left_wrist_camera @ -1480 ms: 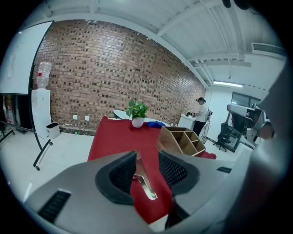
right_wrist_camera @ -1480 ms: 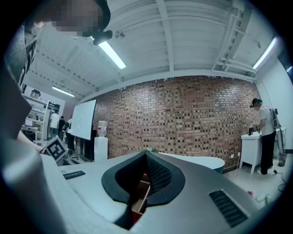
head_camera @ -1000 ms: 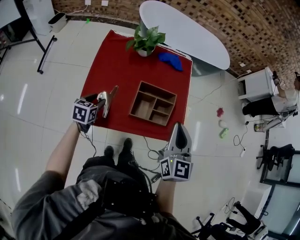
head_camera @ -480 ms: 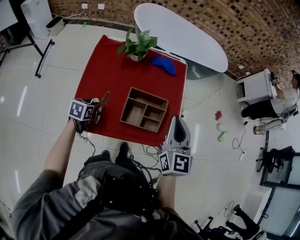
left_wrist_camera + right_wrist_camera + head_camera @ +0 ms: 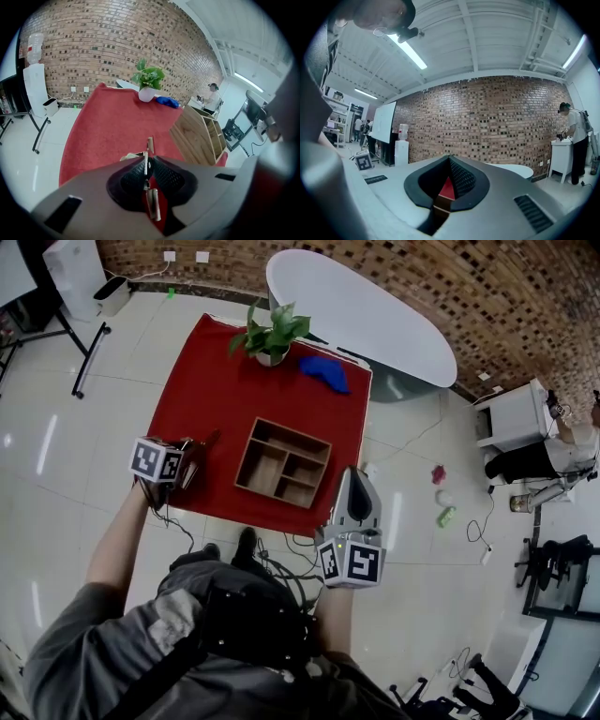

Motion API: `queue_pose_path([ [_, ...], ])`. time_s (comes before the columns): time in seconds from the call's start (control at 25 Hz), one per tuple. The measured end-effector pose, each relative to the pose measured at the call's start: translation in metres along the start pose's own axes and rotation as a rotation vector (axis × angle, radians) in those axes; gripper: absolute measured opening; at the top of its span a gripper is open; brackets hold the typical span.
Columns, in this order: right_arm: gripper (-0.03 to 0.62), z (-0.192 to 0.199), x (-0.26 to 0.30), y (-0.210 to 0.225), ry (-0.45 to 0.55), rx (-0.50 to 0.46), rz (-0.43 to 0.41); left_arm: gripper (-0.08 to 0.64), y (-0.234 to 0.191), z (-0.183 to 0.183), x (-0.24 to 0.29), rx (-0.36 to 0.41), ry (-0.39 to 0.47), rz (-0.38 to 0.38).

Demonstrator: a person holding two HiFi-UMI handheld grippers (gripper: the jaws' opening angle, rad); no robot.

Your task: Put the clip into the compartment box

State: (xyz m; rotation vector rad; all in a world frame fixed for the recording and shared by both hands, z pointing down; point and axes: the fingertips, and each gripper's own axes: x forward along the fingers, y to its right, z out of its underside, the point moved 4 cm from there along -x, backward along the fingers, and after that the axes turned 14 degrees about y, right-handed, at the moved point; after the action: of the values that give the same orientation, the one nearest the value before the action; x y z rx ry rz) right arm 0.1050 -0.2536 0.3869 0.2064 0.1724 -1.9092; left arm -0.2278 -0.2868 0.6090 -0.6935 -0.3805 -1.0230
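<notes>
- My left claw (image 5: 148, 160): ribbed black pads have just been closing and now pinch a slim, pale clip (image 5: 150, 144), left of the square wooden compartment box (image 5: 199, 136), over red cloth (image 5: 108, 122).
- My right claw (image 5: 449, 164): pads together, empty, off the box's right side.

left gripper (image 5: 149, 161), open before, now gripping clip (image 5: 150, 142)

The counter (image 5: 211, 390) is red on top. A wooden compartment box (image 5: 291, 432) sits near the front edge. A potted plant (image 5: 270, 334) stands at the back, with a blue thing (image 5: 323, 371) just beside it.
</notes>
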Motion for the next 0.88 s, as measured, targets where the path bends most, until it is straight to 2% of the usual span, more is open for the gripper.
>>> queue_pose_path([
  [0.16,0.020,-0.001,-0.004,0.003,0.000,0.003,0.000,0.051,0.011,-0.006,-0.012,-0.009,0.057,0.012],
  [0.24,0.020,-0.002,-0.008,0.004,0.002,0.001,0.000,0.051,0.017,-0.008,-0.018,-0.043,0.090,0.031],
  [0.44,0.020,-0.010,-0.014,0.005,0.017,-0.003,-0.001,0.051,0.041,-0.033,-0.045,-0.087,0.228,0.082],
  [0.72,0.020,-0.022,-0.021,0.002,0.033,-0.007,-0.002,0.051,0.096,-0.097,-0.102,-0.012,0.470,0.175],
  [0.88,0.020,-0.031,-0.022,0.003,0.051,-0.013,-0.004,0.051,0.128,-0.124,-0.125,0.041,0.556,0.259],
])
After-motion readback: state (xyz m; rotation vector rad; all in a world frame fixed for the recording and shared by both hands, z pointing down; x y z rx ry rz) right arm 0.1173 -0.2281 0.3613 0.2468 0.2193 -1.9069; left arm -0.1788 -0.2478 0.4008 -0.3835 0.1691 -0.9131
